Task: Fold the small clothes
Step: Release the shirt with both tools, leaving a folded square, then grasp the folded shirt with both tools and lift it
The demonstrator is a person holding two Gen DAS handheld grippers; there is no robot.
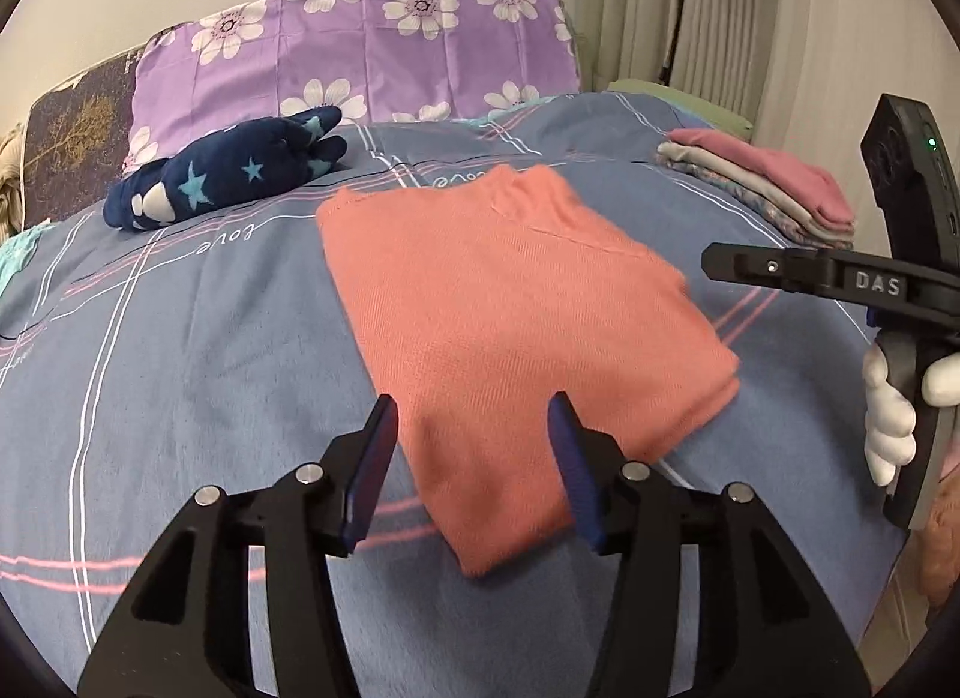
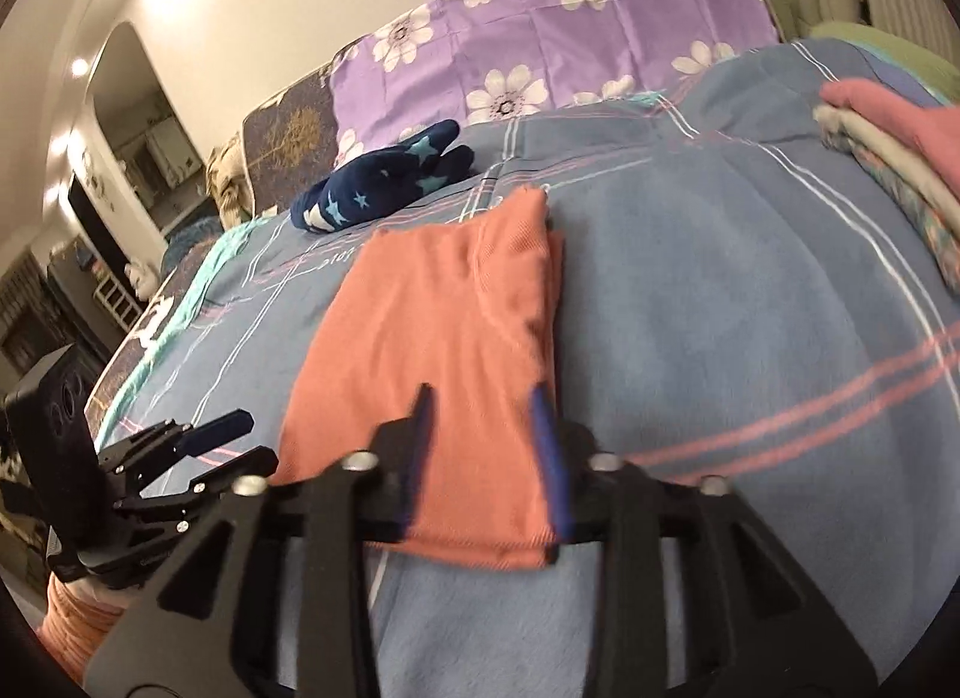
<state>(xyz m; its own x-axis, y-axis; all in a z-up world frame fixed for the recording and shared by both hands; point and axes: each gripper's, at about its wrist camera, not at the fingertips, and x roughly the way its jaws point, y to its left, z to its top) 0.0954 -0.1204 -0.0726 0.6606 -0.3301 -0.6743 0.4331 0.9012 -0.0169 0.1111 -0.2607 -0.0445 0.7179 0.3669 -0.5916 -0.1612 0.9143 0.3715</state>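
Observation:
A folded salmon-orange garment [image 1: 510, 308] lies flat on the blue plaid bed cover [image 1: 180, 338]. My left gripper [image 1: 471, 428] stands open, its blue-padded fingers on either side of the garment's near left corner, with no cloth pinched. In the right wrist view the same garment [image 2: 438, 326] lies under my right gripper [image 2: 483, 428], which is open over its near edge and blurred. One finger [image 1: 756, 266] of the right gripper shows at the right of the left wrist view, held by a white-gloved hand [image 1: 888, 428]. The left gripper [image 2: 240, 440] appears at the far left of the right wrist view.
A stack of folded clothes [image 1: 774, 188] with a pink piece on top sits at the far right of the bed. A navy star-patterned soft toy [image 1: 228, 176] lies at the far left, before a purple floral pillow [image 1: 360, 50]. Curtains [image 1: 750, 8] hang on the right.

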